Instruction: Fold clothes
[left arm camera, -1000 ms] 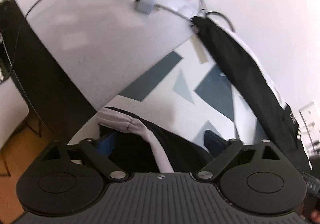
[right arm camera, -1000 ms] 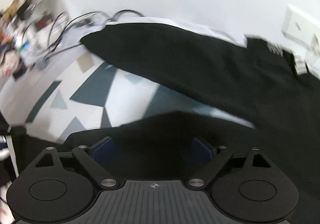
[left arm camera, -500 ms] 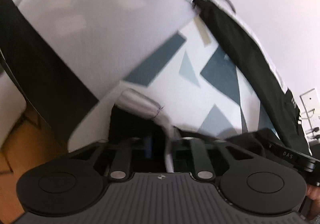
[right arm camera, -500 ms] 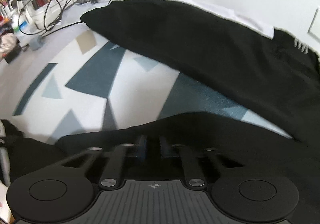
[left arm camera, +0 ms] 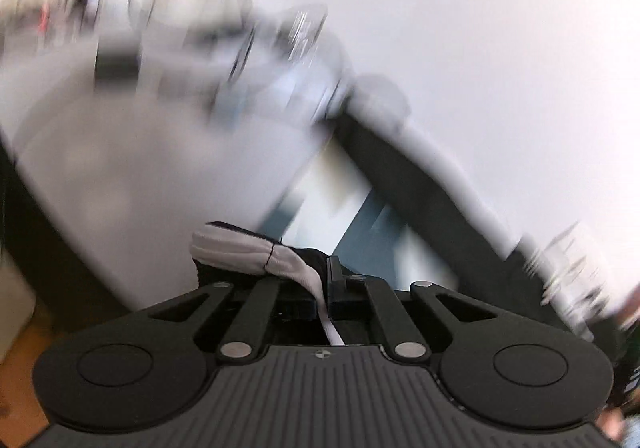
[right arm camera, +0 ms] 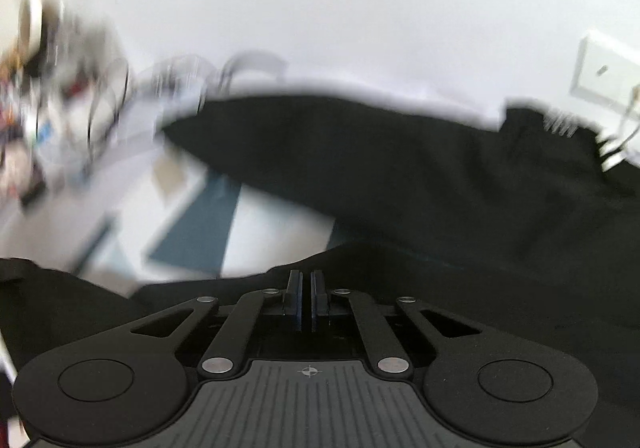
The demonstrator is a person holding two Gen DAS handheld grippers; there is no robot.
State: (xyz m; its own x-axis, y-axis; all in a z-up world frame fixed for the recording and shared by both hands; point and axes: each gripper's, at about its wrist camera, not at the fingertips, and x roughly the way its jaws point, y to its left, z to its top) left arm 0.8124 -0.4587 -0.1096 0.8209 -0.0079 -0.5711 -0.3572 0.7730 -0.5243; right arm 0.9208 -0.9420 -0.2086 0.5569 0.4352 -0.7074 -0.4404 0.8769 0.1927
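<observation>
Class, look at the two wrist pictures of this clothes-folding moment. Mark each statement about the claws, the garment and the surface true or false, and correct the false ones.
1. The left claw is clamped on the black garment's white-trimmed edge. True.
2. The right claw stands wide open. False: its jaws are closed together at the edge of the black fabric.
3. The garment lies on a white cloth with blue-grey geometric patches. True.
4. The garment is red. False: black.
5. A white wall plate shows in the right view. True.
</observation>
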